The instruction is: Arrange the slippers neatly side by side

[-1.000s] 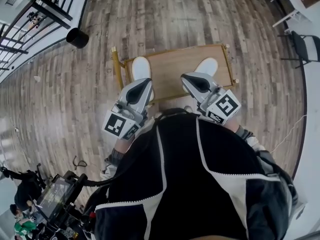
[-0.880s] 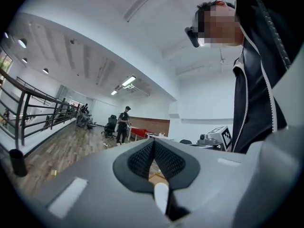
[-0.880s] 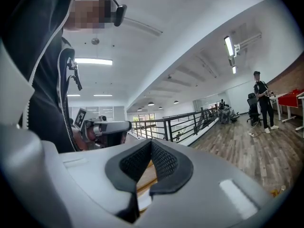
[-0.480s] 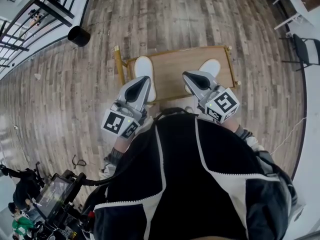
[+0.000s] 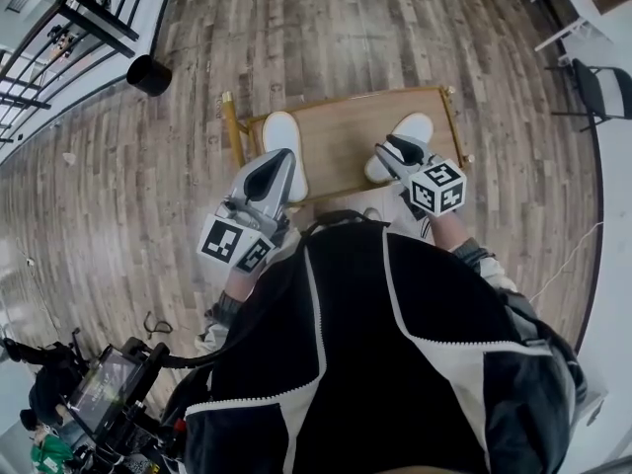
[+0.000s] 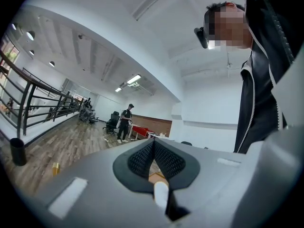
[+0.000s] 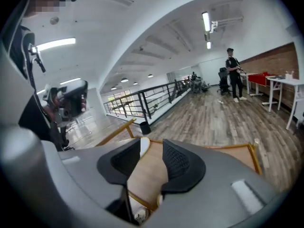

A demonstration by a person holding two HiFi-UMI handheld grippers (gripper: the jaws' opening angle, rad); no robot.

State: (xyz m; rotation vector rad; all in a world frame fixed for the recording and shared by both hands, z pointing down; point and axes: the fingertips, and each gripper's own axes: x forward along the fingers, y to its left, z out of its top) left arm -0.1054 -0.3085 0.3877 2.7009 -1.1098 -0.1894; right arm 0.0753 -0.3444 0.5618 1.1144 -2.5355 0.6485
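Note:
Two white slippers lie apart on a low wooden platform [image 5: 346, 141] with a yellow frame. The left slipper [image 5: 279, 129] is near its left end and the right slipper [image 5: 416, 126] near its right end. My left gripper [image 5: 280, 157] hovers over the near end of the left slipper, jaws shut with nothing in them [image 6: 153, 147]. My right gripper [image 5: 395, 146] is low over the right slipper. Its jaws have just been opening and stand apart [image 7: 151, 148], with only the platform's wood [image 7: 148, 175] showing between them. The far slipper [image 7: 144, 146] peeks past its left jaw.
A black bin [image 5: 150, 75] stands on the wooden floor beyond the platform, next to a black railing [image 5: 99, 18]. Chairs and a white table [image 5: 583, 18] are at the far right. A cart with a screen [image 5: 104, 388] is behind me at left. A person [image 7: 232, 72] stands far off.
My right gripper has dropped down and forward onto the right slipper's area and tilted downward, and its jaws have gone from shut to apart. The left gripper has stayed in place.

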